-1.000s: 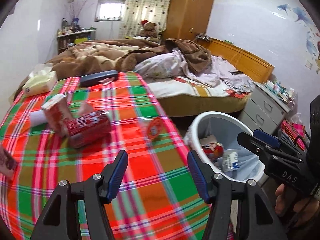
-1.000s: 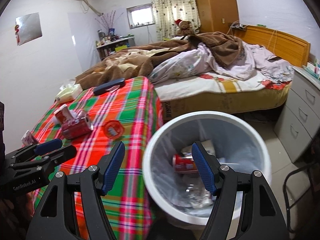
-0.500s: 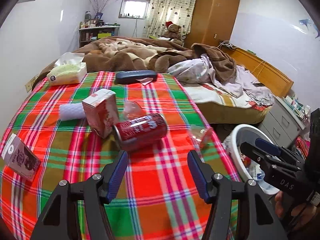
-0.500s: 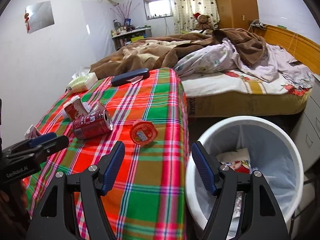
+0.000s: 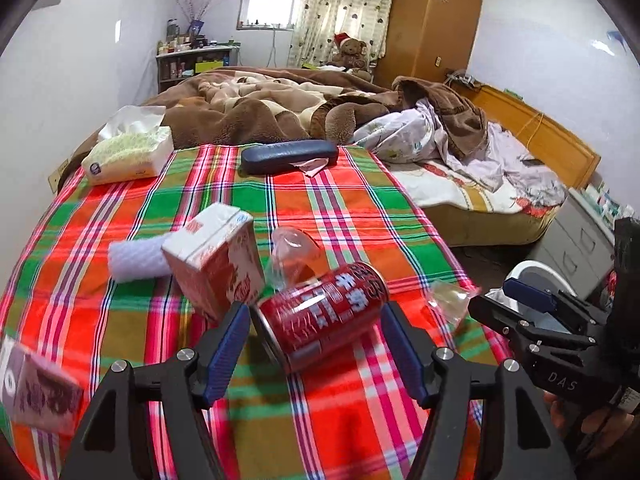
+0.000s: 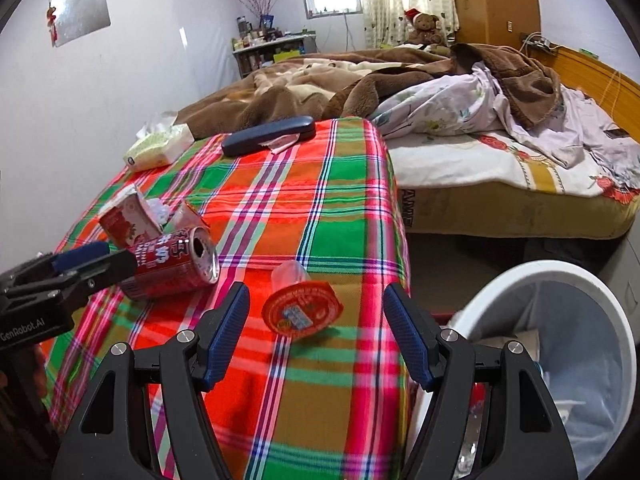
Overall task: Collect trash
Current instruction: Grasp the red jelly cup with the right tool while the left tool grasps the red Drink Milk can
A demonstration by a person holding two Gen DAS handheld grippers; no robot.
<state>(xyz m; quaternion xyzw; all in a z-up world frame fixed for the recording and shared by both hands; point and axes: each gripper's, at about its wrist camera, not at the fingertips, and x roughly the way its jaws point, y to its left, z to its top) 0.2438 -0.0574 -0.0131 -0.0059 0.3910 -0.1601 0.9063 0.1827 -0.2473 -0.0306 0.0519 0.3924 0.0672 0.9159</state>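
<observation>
A red drink can (image 5: 322, 316) lies on its side on the plaid tablecloth (image 5: 352, 216), between the open fingers of my left gripper (image 5: 316, 350). A red and white carton (image 5: 214, 264) lies just left of it, with a clear plastic cup (image 5: 292, 256) behind. My right gripper (image 6: 316, 336) is open, and a jelly cup with a red lid (image 6: 302, 312) lies between its fingers near the table's right edge. The can also shows in the right wrist view (image 6: 174, 266). The white trash bin (image 6: 560, 280) stands on the floor to the right.
A white tissue roll (image 5: 134, 260), a small purple carton (image 5: 38, 388), a tissue pack (image 5: 128, 152) and a dark glasses case (image 5: 290, 156) lie on the table. An unmade bed (image 6: 460, 120) is behind, and grey drawers (image 5: 580, 240) at right.
Both grippers have swung left from the bin towards the table. The left one has closed in on the can, the right one on the jelly cup. Both stay open.
</observation>
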